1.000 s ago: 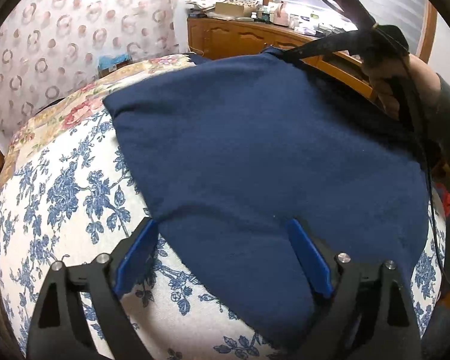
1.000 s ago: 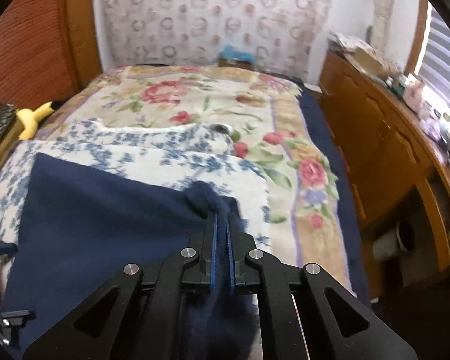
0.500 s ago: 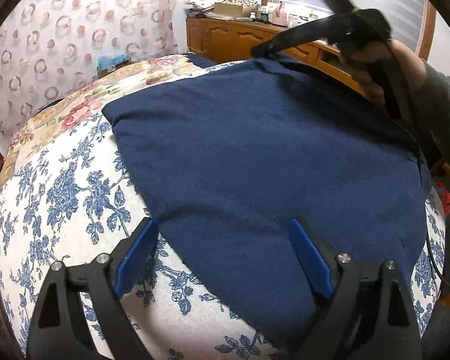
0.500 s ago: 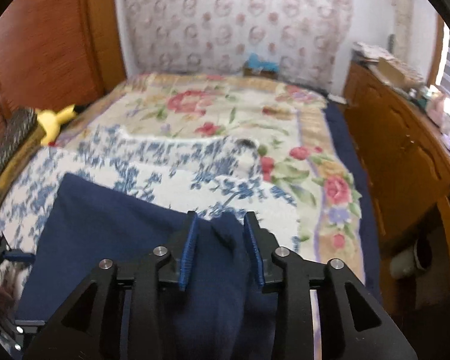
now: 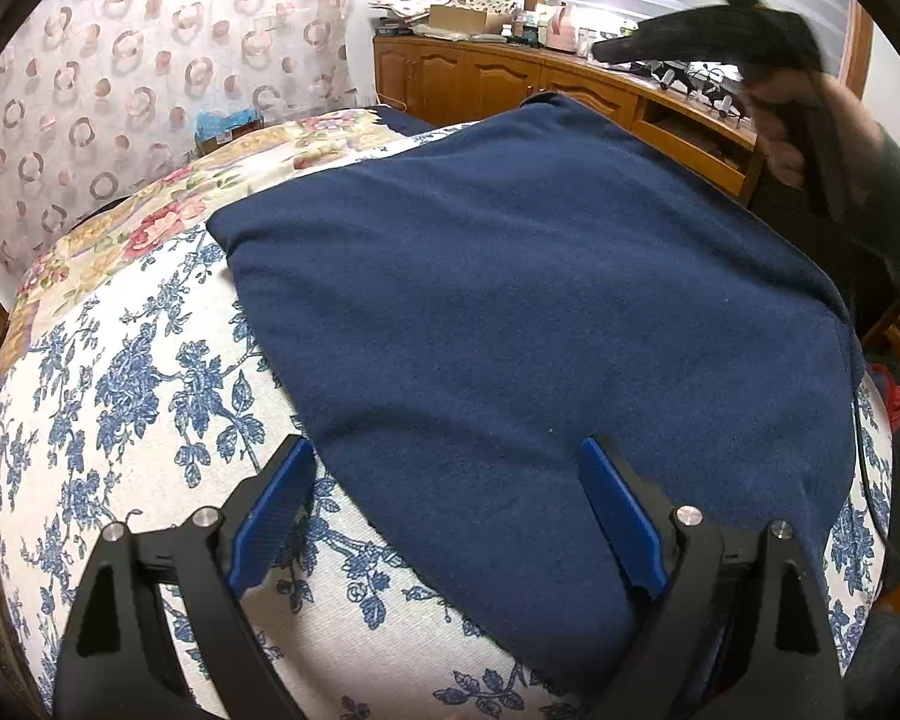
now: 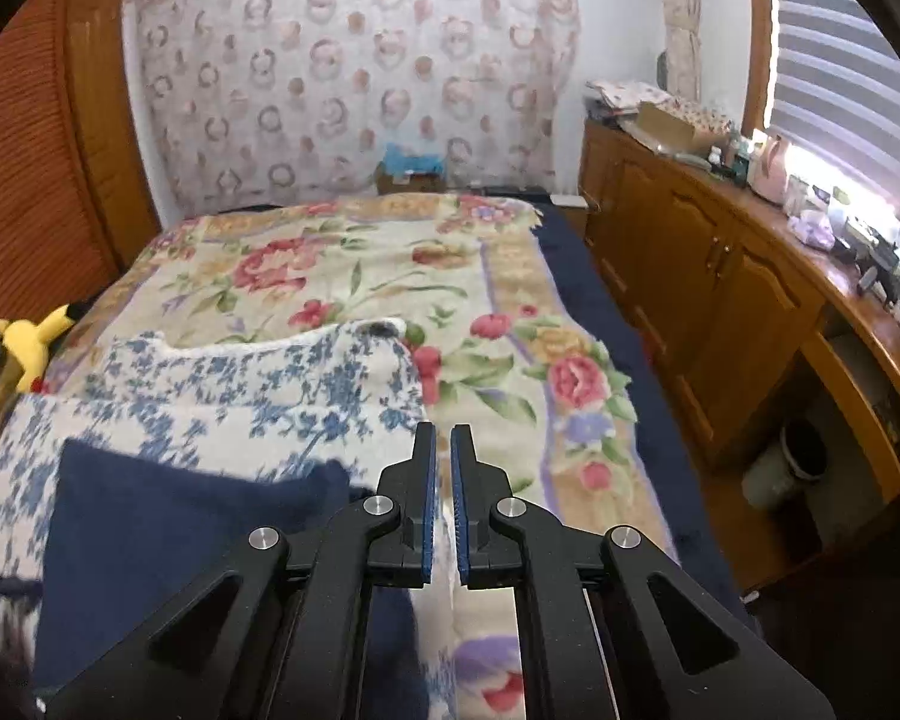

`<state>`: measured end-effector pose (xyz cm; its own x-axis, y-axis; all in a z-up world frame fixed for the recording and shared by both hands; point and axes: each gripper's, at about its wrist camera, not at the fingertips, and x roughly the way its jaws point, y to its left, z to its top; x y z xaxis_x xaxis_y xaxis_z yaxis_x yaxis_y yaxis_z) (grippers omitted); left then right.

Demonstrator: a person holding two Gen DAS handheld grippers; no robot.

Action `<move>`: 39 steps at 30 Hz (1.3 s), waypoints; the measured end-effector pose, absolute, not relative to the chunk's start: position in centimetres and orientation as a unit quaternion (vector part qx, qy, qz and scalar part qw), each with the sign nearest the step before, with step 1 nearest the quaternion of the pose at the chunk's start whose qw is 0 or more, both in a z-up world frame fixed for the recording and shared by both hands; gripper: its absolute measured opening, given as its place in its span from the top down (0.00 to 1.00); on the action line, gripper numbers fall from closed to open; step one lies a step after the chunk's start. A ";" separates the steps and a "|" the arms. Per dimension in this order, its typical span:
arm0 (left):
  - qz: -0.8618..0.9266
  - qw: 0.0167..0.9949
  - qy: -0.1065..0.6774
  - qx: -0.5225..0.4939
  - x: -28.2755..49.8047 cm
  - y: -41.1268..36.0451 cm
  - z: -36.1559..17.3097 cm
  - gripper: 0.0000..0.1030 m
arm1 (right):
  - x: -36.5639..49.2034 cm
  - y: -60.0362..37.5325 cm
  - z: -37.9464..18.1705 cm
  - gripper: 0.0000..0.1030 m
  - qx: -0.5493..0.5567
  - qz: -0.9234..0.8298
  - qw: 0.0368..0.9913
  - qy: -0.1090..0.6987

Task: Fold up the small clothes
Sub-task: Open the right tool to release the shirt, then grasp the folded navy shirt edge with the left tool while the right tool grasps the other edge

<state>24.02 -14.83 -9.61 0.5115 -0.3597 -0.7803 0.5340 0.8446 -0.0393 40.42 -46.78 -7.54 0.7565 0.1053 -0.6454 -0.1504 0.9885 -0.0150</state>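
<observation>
A navy blue garment (image 5: 510,324) lies folded and flat on a white pillow with blue flowers (image 5: 126,396). My left gripper (image 5: 444,468) is open low over the garment's near edge, one finger on the pillow side, one over the cloth. My right gripper (image 6: 443,468) is shut with nothing between its pads, lifted above the bed to the right of the garment (image 6: 168,516). In the left wrist view the right gripper (image 5: 708,42) shows blurred, high at the far right, in a hand.
A floral bedspread (image 6: 354,276) covers the bed. A wooden cabinet (image 6: 720,276) with clutter on top runs along the right. A yellow plush toy (image 6: 30,342) lies at the bed's left edge. A patterned curtain (image 6: 354,72) hangs behind.
My right gripper opened, let go of the garment's far corner, lifted up and away, then shut empty. The garment settled flat. My left gripper stayed open in place.
</observation>
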 end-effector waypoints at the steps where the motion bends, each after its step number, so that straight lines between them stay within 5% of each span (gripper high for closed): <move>1: -0.258 0.863 0.421 0.103 24.0 -14.8 -9.6 0.12 | 39.6 -46.6 -7.3 0.86 -0.038 0.076 0.936 0.342; 5: -0.261 0.865 0.416 0.100 23.5 -14.5 -9.3 0.12 | 34.6 -46.1 -7.5 0.66 -0.052 0.109 0.929 0.349; 22: -0.308 0.860 0.400 0.073 12.6 -12.4 -7.1 0.23 | 19.5 -48.8 -12.6 0.59 -0.021 0.126 0.908 0.399; 29: -0.316 0.849 0.416 0.080 10.1 -13.5 -8.4 0.41 | 17.1 -48.4 -12.4 0.57 -0.015 0.135 0.913 0.385; 32: -0.317 0.848 0.415 0.088 9.4 -13.9 -8.8 0.63 | 16.3 -48.2 -12.3 0.50 -0.014 0.146 0.913 0.380; 33: -0.319 0.847 0.416 0.089 9.2 -13.9 -8.8 0.81 | 16.0 -48.0 -12.3 0.49 -0.011 0.150 0.914 0.377; 34: -0.322 0.847 0.414 0.085 9.2 -14.0 -8.6 0.87 | 15.8 -47.9 -12.2 0.46 -0.008 0.155 0.914 0.374; 39: -0.340 0.854 0.386 0.070 9.9 -14.2 -6.0 0.97 | 14.6 -46.8 -12.0 0.40 -0.008 0.198 0.910 0.364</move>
